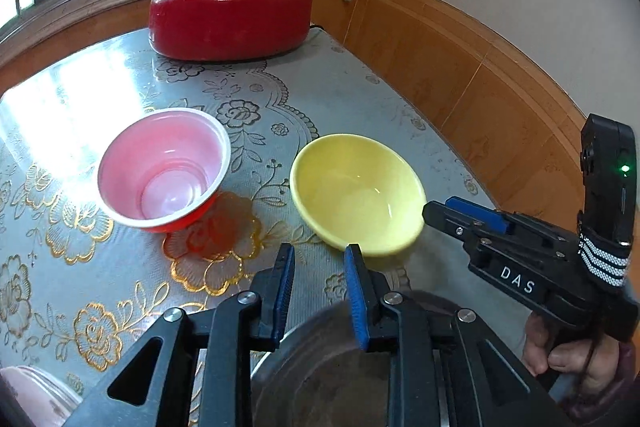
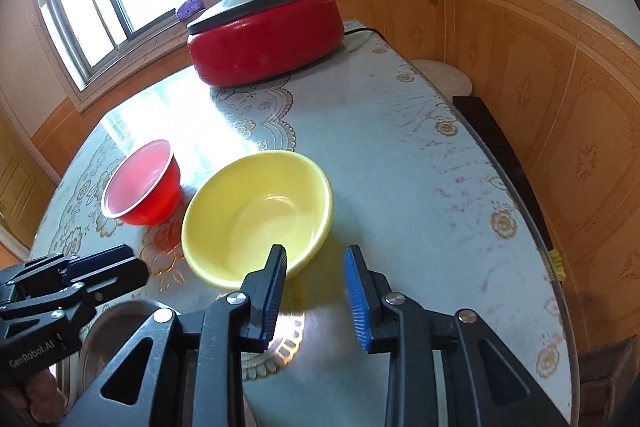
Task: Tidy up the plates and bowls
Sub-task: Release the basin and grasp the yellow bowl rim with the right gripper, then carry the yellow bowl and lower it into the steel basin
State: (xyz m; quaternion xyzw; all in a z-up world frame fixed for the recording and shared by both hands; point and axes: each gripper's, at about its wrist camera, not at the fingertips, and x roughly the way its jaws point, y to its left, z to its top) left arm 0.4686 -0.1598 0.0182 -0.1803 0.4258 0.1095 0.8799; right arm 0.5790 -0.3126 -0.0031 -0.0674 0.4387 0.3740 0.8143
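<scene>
A yellow bowl stands upright on the table right of a red plastic bowl; both also show in the right wrist view, the yellow bowl and the red bowl. My left gripper is open and empty, just short of the yellow bowl's near rim, above a dark metal plate. My right gripper is open and empty, its left finger at the yellow bowl's near right rim. It shows in the left wrist view right of the bowl.
A large red lidded cooker stands at the table's far end. The floral tablecloth covers the table. A pale dish edge shows at the near left. A stool and wood-panelled wall lie past the table's right edge.
</scene>
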